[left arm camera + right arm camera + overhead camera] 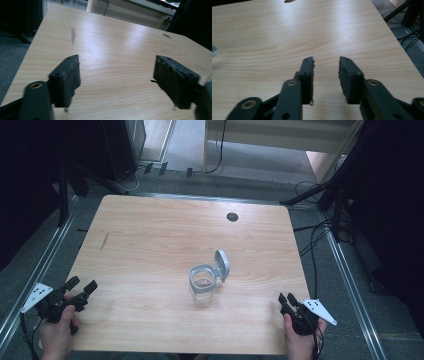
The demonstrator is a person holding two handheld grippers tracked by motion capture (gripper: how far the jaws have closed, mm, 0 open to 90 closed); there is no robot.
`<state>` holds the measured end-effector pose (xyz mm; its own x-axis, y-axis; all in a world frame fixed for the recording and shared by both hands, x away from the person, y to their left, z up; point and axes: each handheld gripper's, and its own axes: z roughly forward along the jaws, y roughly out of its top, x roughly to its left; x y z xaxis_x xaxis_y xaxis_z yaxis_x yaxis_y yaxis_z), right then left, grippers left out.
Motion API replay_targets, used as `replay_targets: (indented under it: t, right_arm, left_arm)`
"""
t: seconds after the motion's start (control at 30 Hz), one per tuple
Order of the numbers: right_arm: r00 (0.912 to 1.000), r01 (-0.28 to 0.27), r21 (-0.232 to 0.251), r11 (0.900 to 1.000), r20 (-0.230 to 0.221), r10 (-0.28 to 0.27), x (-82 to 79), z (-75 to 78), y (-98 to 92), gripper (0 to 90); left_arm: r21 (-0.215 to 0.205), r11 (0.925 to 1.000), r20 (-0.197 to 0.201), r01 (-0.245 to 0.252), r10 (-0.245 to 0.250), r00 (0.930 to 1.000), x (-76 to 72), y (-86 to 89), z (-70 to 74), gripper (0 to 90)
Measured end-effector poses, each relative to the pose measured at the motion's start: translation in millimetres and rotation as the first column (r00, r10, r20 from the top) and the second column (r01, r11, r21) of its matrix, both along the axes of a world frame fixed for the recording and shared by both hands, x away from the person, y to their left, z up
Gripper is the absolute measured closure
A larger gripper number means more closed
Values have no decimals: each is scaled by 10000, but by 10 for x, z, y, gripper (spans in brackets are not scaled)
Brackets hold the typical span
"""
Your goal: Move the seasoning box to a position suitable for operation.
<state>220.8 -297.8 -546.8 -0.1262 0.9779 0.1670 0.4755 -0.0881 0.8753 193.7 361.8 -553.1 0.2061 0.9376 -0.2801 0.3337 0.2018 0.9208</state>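
Pale wood counter [150,235] over grey floor [350,320]; jar [202,284], lid flipped open, right of centre. Left tongs [82,285] wide, right tongs [286,298] narrower, both empty at near corners.

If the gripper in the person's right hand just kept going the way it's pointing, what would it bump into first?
Probably nothing: the right gripper points across bare table, jaws open and empty. The glass jar sits off to its left, apparently outside that line, though depth is hard to judge.
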Motion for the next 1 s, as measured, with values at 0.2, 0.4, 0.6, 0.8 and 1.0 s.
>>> replay_targets:
  t: [0.2, 0.4, 0.6, 0.8, 1.0]
  right_arm:
    - [9992, -373, -91, 9993, 171, 374, -69, 86, 128, 863]
    - [9950, -906, 62, 9959, 417, 903, -102, 193, 331, 900]
    - [9865, -1598, 529, 9857, 452, 1575, -115, 233, 556, 900]
    - [9740, -2227, 553, 9733, 541, 2198, -124, 290, 915, 900]
    - [9681, -2492, 647, 9663, 426, 2468, -130, 307, 1110, 900]
  left_arm:
    - [794, 9963, -225, 327, -310, 9993, 10, -107, 36, 664]
    - [228, 9965, -754, 810, -791, 9940, 128, -222, 69, 829]
    - [395, 9799, -1074, 1957, -1906, 9758, 310, -670, 120, 893]
    - [431, 9459, -1011, 3216, -3161, 9433, 499, -1260, 211, 900]
    - [367, 9248, -1139, 3786, -3725, 9210, 637, -1626, 211, 900]
